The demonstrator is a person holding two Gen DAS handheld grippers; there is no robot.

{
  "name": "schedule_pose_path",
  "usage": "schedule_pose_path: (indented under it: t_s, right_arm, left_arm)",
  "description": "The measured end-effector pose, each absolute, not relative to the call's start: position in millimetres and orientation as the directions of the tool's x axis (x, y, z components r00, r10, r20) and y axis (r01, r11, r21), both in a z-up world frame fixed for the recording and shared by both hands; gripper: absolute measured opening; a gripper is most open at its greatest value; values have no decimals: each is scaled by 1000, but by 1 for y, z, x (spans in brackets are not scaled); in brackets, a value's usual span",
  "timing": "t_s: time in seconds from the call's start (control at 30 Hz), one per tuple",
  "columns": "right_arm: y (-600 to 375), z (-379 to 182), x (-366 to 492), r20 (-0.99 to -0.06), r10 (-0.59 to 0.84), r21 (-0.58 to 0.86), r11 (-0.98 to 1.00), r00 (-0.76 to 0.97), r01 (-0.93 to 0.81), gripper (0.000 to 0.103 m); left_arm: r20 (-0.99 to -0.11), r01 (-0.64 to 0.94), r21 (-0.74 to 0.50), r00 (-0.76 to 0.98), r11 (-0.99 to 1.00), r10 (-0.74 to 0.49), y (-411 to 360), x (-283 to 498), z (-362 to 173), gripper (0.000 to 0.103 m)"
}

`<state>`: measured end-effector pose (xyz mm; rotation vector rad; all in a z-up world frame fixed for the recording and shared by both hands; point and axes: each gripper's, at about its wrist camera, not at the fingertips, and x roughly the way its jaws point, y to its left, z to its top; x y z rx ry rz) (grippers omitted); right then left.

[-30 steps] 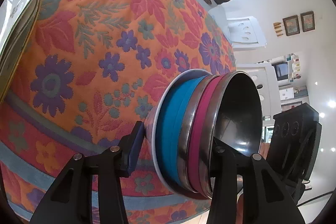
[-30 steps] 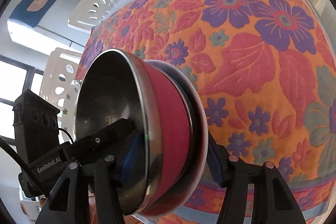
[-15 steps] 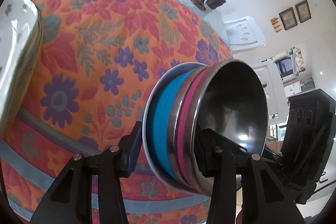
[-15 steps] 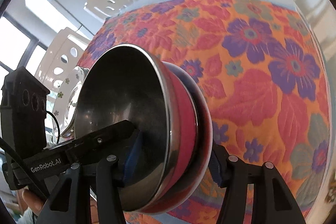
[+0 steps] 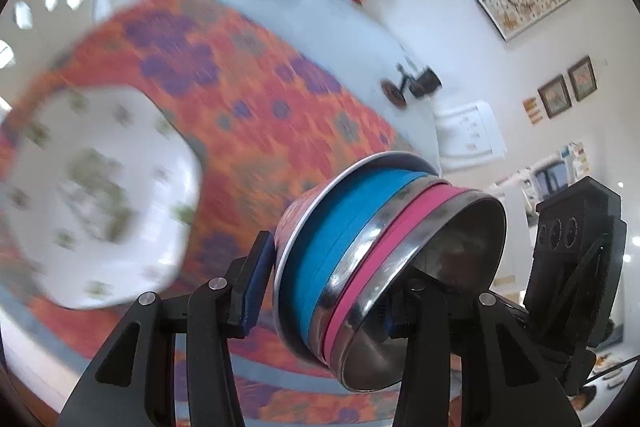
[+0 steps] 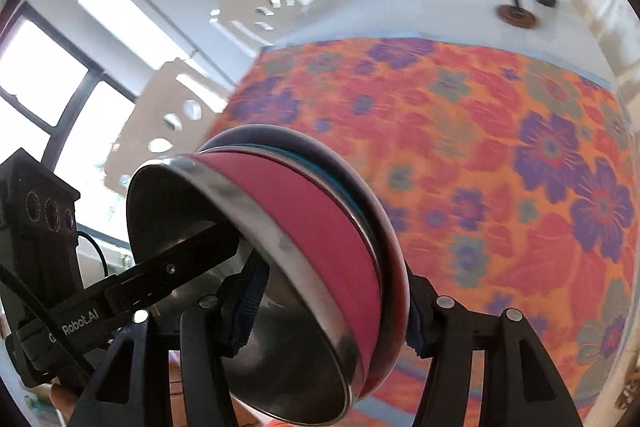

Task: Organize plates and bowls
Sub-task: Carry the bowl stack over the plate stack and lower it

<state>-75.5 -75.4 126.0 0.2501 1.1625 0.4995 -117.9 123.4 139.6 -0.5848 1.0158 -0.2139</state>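
Both grippers, left (image 5: 326, 289) and right (image 6: 332, 301), clench the tilted bowl stack (image 5: 384, 267) between their fingers; uneven squeezing could let nested bowls slide apart.

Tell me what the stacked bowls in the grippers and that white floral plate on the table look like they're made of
Pink bowl: looks like stainless steel inside, with a shiny mirror rim and a matte pink outer coat. Blue bowl: probably the same build, metal rim with a blue coat. White floral plate: glossy, perhaps ceramic or melamine; the blur leaves it open.
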Motion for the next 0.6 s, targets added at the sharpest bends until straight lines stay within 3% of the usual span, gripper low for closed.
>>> schedule_pose_path:
  t_s: [0.3, 0.6]
  right_arm:
    - [51, 155, -69, -787, 570, 527, 820, 236, -223, 58]
    - [109, 107, -63, -858, 485, 476, 874, 170, -92, 58]
  left_arm:
    - [-798, -120, -451, 499, 885, -339, 242, -117, 184, 41]
    - [-834, -78, -476, 357, 876, -422, 297, -95, 128, 41]
